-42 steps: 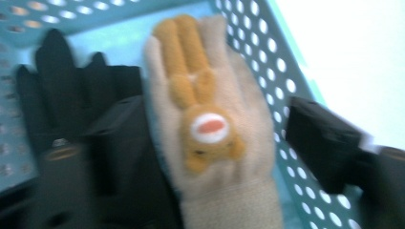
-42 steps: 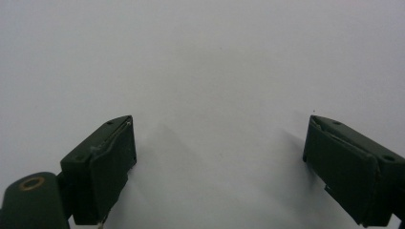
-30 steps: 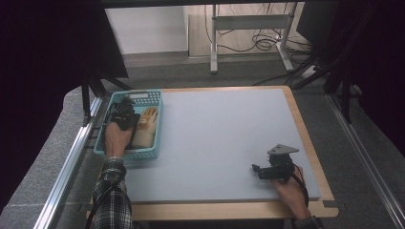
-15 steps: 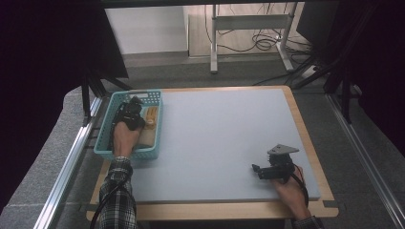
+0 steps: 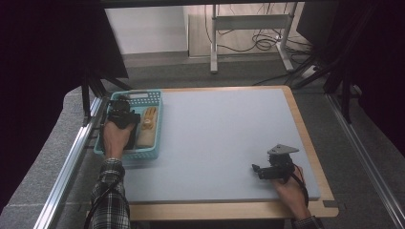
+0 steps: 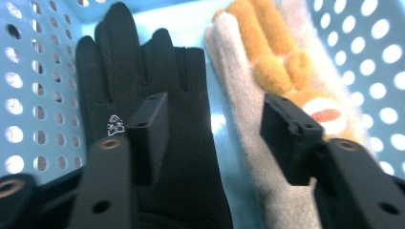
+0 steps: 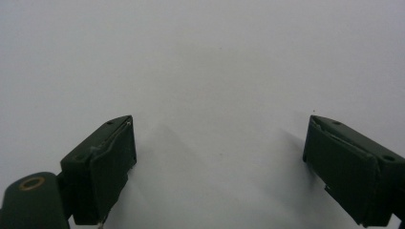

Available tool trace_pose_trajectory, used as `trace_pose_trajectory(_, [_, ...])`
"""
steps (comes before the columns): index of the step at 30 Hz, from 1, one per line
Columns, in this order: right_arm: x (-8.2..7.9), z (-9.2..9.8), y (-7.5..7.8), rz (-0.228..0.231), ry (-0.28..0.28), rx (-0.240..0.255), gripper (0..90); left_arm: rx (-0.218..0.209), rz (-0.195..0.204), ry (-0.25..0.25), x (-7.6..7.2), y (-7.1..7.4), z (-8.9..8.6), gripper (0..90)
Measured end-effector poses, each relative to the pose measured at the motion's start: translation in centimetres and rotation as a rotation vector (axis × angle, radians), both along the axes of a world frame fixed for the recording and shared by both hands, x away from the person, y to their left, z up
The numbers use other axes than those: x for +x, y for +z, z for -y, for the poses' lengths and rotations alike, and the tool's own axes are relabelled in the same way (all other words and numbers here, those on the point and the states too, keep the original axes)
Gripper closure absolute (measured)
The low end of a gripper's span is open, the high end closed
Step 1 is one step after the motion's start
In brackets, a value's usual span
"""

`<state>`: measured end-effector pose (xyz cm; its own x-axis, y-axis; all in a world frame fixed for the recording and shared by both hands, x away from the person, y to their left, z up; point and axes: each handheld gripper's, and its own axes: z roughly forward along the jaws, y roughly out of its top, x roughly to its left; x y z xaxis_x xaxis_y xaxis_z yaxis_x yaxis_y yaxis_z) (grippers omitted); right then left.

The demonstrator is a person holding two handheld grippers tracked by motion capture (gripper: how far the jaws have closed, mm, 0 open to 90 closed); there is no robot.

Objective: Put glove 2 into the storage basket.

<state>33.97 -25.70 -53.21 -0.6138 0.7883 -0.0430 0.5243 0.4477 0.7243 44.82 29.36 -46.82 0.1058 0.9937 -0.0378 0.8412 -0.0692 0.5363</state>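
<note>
Two gloves are seen in the teal basket (image 5: 153,153), which is set at the left edge of the table (image 5: 224,138). Against the basket's left wall the black glove (image 6: 143,90) is laid flat, fingers pointed toward the far wall; just to its right, touching or nearly so, the tan and orange glove (image 6: 267,62) is laid the same way.

The left gripper (image 5: 125,114) is held low inside the basket, over the cuffs of both gloves. Its jaws have just been opening and are now parted about halfway; nothing is pinched between them. In the left gripper view one jaw is seen over the black glove's palm and the other over the tan glove's edge, with the gap between the two gloves lying in the opening.

Both gloves are judged to be light, soft and limp: a glove taken by a fingertip will likely droop and drag, and the fuzzy tan one may snag on the basket's holes. A firmer hold is probably offered at the cuff or across the palm, where the cloth is doubled and can be bunched between the pads. Care is needed that only one glove is caught, since they lie so close.

Well to the right of the basket, near the table's right front corner, the right gripper (image 5: 267,171) is rested on the bare surface with its jaws spread wide and empty.
</note>
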Motion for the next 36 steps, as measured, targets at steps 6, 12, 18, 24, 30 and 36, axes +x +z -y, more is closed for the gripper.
trace_pose_trajectory(6, [0.0,0.0,0.0,0.000,0.000,0.000,10.3,-0.036,0.041,-0.004,-0.7,0.6,-0.8,30.3])
trace_pose_trajectory(12, [0.0,0.0,0.0,0.000,0.000,0.000,10.3,-0.069,0.072,-0.011,-1.4,0.9,-1.3,21.9])
trace_pose_trajectory(18, [0.0,0.0,0.0,0.000,-0.001,-0.001,10.3,-0.084,0.104,-0.033,-2.2,1.2,-1.5,16.4])
trace_pose_trajectory(24, [0.0,0.0,0.0,0.000,-0.001,0.000,10.3,-0.094,0.124,-0.051,-2.7,1.4,-1.6,12.7])
trace_pose_trajectory(30, [0.0,0.0,0.0,0.001,0.000,-0.002,10.3,-0.099,0.140,-0.078,-3.3,2.1,-1.4,10.7])
trace_pose_trajectory(36, [0.0,0.0,0.0,0.001,-0.001,-0.001,10.3,-0.100,0.171,-0.114,-4.1,2.8,-0.6,7.6])
